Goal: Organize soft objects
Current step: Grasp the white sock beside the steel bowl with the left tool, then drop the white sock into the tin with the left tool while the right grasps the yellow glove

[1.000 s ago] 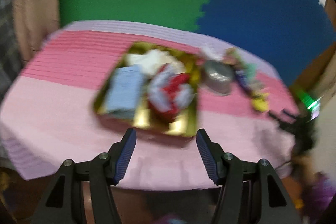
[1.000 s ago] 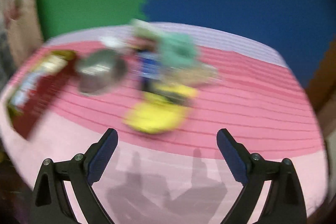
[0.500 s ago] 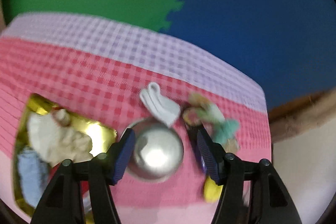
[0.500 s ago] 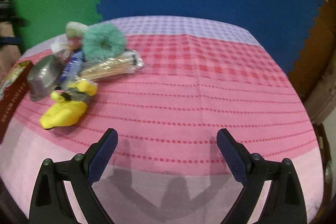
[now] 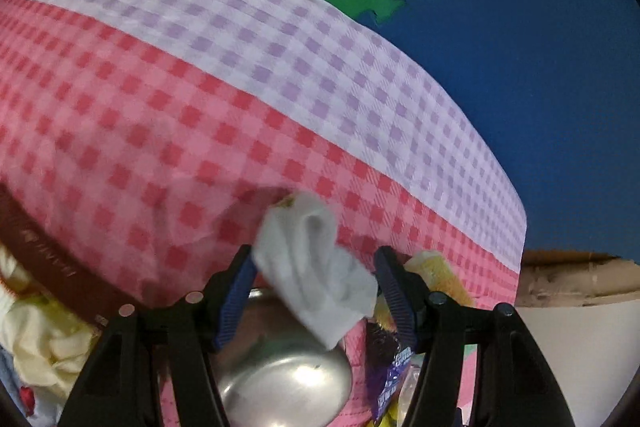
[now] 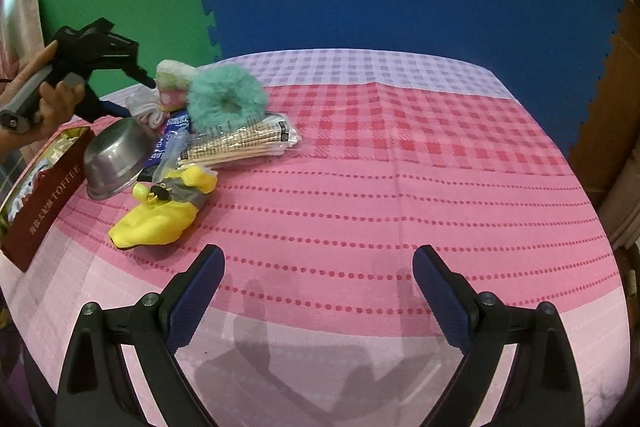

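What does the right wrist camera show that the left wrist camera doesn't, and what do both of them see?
Only the right wrist view shows the teal fluffy scrunchie, the pack of wooden sticks, the whole yellow soft toy, the person's hand holding the left gripper, and the open right gripper over bare cloth.

Only the left wrist view shows, close up, the white cloth lying between the open left gripper fingers.

Both show the steel bowl, the maroon toffee box and the checked tablecloth.
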Demonstrator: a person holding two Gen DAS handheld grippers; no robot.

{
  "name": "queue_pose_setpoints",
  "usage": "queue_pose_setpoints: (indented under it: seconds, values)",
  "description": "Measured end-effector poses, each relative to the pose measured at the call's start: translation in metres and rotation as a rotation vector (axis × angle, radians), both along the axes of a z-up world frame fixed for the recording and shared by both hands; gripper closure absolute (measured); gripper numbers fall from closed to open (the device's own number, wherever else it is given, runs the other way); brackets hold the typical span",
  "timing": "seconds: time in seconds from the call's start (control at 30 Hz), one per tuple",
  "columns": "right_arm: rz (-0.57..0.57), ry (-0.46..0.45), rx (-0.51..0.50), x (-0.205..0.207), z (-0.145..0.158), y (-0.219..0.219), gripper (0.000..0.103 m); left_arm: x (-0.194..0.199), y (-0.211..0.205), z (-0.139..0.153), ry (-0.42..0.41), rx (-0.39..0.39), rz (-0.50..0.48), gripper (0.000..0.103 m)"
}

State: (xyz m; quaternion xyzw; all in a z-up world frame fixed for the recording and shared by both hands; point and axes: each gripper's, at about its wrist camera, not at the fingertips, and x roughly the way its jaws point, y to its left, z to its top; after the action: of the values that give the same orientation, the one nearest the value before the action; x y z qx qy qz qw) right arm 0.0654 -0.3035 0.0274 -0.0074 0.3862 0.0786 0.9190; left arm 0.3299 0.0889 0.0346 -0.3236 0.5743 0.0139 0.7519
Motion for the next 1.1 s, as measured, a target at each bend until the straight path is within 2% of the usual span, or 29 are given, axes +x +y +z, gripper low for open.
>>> queue_pose_setpoints:
  seconds: [0.1, 0.13, 0.2, 0.23, 0.33, 0.43, 0.53, 0.6, 0.77, 0.9, 1.0, 1.1]
  values:
    - [0.000, 0.002, 0.003, 0.000, 0.000, 0.000, 0.009, 0.011, -0.014, -0.006, 0.023, 0.044, -0.039, 0.040]
    - [-0.002, 0.002, 0.003, 0.000, 0.000, 0.000, 0.009, 0.015, -0.019, -0.008, 0.025, 0.071, -0.052, 0.049]
    - [-0.004, 0.000, 0.004, 0.001, 0.000, -0.001, 0.009, 0.017, -0.028, -0.012, 0.015, 0.110, -0.073, 0.080]
    - [-0.009, 0.001, 0.005, 0.001, 0.000, -0.001, 0.009, 0.016, -0.031, -0.010, -0.008, 0.116, -0.073, 0.082]
    - [-0.010, 0.008, 0.008, 0.004, -0.001, -0.002, 0.009, 0.005, -0.038, 0.007, -0.090, 0.163, -0.048, 0.085]
    - [-0.009, 0.018, 0.009, 0.005, -0.002, -0.003, 0.009, -0.026, -0.042, 0.041, -0.217, 0.112, -0.028, 0.085]
    - [-0.014, 0.015, 0.009, 0.005, -0.002, -0.004, 0.009, -0.074, -0.060, 0.080, -0.322, 0.176, -0.095, 0.085]
    - [-0.011, 0.018, 0.007, 0.006, -0.002, -0.004, 0.009, -0.116, -0.069, 0.096, -0.367, 0.159, -0.142, 0.085]
    - [0.019, 0.040, 0.025, 0.004, 0.001, -0.001, 0.010, -0.210, -0.064, 0.106, -0.377, 0.087, -0.179, 0.085]
    - [0.076, 0.073, 0.198, -0.003, 0.015, 0.017, 0.010, -0.268, -0.048, 0.100, -0.361, 0.039, -0.153, 0.085]
    - [0.111, 0.080, 0.196, 0.002, 0.020, 0.048, 0.010, -0.301, -0.031, 0.095, -0.341, 0.003, -0.114, 0.085]
    - [0.114, 0.112, 0.165, 0.016, 0.012, 0.070, 0.010, -0.326, -0.011, 0.099, -0.338, 0.017, -0.090, 0.085]
